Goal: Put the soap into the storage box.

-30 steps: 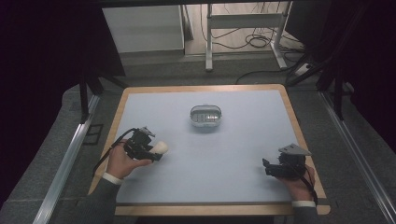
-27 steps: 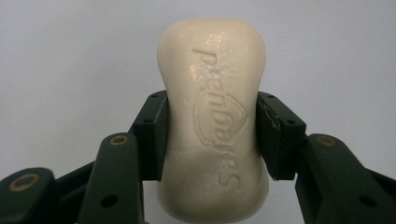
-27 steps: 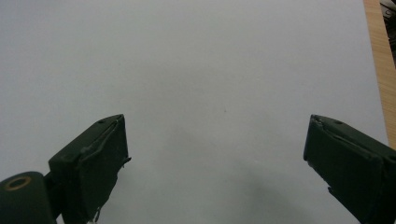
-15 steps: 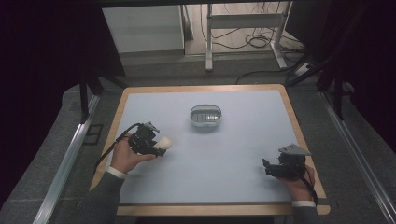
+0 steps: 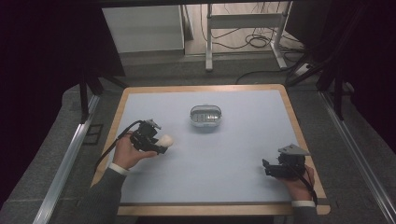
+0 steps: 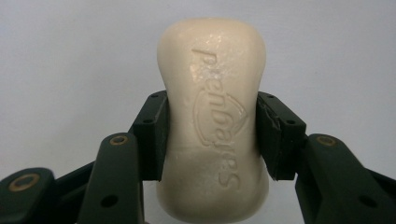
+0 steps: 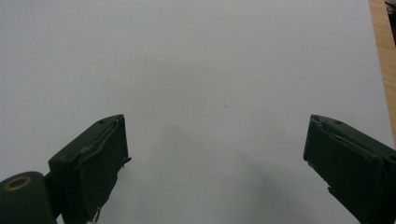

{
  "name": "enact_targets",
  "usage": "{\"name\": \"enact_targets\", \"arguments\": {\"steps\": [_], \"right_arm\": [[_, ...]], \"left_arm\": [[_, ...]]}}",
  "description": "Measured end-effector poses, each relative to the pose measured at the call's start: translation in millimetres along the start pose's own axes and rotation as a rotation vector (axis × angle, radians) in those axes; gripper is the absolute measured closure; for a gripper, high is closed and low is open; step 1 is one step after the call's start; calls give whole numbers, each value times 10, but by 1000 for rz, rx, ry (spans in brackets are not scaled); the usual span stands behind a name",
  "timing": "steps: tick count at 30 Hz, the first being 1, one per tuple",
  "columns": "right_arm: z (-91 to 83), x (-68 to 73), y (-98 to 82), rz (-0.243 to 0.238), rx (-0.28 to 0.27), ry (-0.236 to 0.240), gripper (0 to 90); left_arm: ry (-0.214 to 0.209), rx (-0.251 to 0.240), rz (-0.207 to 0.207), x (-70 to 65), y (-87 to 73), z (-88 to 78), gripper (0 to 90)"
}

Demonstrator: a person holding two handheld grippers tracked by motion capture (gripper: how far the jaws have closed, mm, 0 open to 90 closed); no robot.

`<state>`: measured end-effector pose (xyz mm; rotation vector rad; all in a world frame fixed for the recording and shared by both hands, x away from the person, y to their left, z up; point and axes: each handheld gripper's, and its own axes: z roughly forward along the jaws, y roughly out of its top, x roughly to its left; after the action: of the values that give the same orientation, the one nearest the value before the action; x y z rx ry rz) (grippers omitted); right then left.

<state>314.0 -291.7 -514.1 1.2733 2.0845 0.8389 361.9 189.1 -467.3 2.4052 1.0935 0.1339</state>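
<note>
Left tongs (image 5: 161,144) are clamped on a cream soap (image 5: 166,140) over the left part of the worktop (image 5: 233,158). In the left gripper view the two jaws press the soap (image 6: 212,121) at its narrowed waist; its raised lettering runs lengthwise and is hard to read, and its near end is cut off by the bottom edge. Whether the soap touches the worktop cannot be told. The left hand (image 5: 128,151) wraps the tool body, hiding most of it.

Mid-worktop, toward the far edge, stands a small grey tray (image 5: 206,116); its contents are too small to make out.

Right tongs (image 5: 265,167) rest at the right near corner, jaws spread wide, with bare worktop (image 7: 210,84) between them. The right hand (image 5: 294,179) is partly hidden under the tool's grey plate.
</note>
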Motion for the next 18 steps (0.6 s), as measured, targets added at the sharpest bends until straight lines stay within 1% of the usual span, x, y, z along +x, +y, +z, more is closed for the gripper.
{"name": "enact_targets", "arguments": {"steps": [3,10,12,18], "right_arm": [[-5,-3,2,4,-2,-2,61],[-7,-11,0,5,-2,-3,61],[-8,-12,-1,7,0,-3,61],[-2,-20,-6,7,0,-7,61]], "left_arm": [[3,-5,1,7,27,-5,495],[9,-8,17,-11,144,7,496],[-1,-16,16,-1,158,12,496],[0,-11,14,16,190,42,496]]}}
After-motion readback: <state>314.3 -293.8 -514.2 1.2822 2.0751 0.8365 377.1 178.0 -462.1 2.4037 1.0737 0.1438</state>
